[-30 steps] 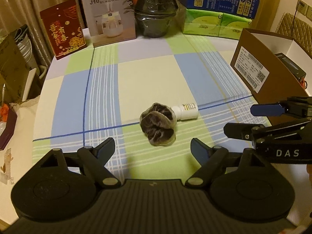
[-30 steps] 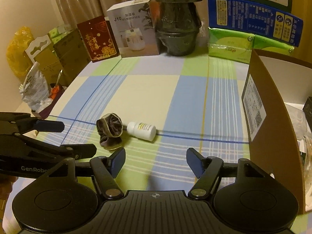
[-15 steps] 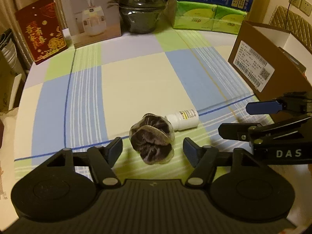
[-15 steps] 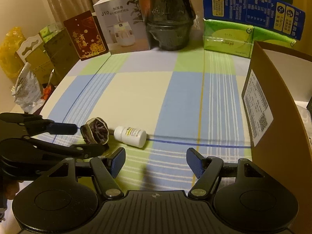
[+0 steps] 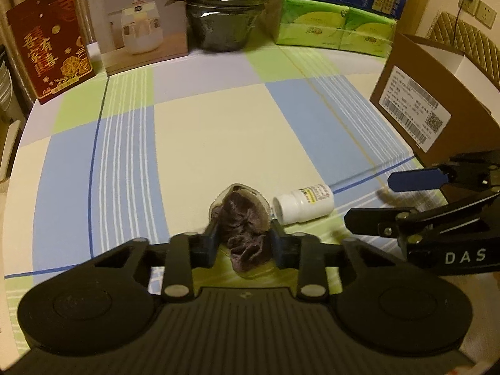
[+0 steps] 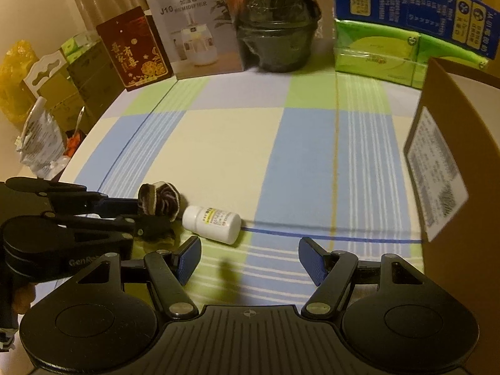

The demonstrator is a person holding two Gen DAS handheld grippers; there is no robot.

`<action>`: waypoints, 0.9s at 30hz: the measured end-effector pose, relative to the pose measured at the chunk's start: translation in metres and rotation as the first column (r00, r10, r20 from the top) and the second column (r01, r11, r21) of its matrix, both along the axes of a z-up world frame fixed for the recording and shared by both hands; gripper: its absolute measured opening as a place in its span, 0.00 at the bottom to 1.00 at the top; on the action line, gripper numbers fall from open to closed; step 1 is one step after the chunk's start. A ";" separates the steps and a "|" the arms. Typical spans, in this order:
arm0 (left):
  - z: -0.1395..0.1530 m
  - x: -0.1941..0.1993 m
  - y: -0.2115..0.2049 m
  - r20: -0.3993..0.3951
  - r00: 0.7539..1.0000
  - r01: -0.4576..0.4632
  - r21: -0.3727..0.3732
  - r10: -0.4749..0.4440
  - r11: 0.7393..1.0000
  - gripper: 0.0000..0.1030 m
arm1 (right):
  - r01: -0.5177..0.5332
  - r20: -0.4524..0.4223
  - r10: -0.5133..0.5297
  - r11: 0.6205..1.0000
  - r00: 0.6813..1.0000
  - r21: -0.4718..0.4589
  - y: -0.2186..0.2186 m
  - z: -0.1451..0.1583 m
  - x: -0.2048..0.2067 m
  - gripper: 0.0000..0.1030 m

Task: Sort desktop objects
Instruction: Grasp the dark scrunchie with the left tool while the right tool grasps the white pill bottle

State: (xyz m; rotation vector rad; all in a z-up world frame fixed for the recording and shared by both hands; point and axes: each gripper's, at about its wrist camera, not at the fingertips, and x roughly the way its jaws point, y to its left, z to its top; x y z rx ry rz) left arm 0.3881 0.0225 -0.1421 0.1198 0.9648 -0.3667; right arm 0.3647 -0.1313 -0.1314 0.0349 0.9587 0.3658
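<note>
Pinching the dark scrunchie (image 5: pixel 242 234) now with the left gripper (image 5: pixel 243 239), one blue finger (image 5: pixel 210 240) pressed on each side of the soft bundle. Half a second back, spread wide with the scrunchie lying loose in between. So: grab done, first thing caught.

Spread wide on the right gripper (image 6: pixel 248 257), holding nothing, hanging just above the checked tablecloth (image 6: pixel 225 143).

Landmark: the white pill bottle (image 5: pixel 303 203), lying on its side on the cloth. Scrunchie right beside its cap end, touching or almost touching, hard to tell which. Right gripper close to the bottle too, on the near side, with the bottle a bit left of the gap. Brown cardboard box (image 5: pixel 437 100) well off to the right of the bottle, open at the top.

Probably next: lift the scrunchie up and carry it over to the box. Bottle left behind for the empty gripper, likely.

Careful with the lift. Could bump the round bottle and make it roll. Soft cloth could slip from a weak squeeze.
</note>
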 end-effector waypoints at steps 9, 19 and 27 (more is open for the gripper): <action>0.003 -0.004 0.033 0.009 0.997 -0.080 0.029 0.080 0.996 0.19 | -0.029 -0.006 0.029 1.000 1.000 0.003 0.029 -0.007 0.011 0.65; 0.001 0.001 0.050 -0.006 0.993 -0.121 0.024 0.121 0.992 0.19 | 0.003 0.006 -0.003 0.999 1.000 -0.051 0.049 -0.020 0.024 0.53; 0.000 0.005 0.047 -0.011 0.992 -0.123 0.023 0.124 0.992 0.20 | -0.030 0.048 0.036 0.991 0.998 -0.128 0.059 -0.022 0.020 0.47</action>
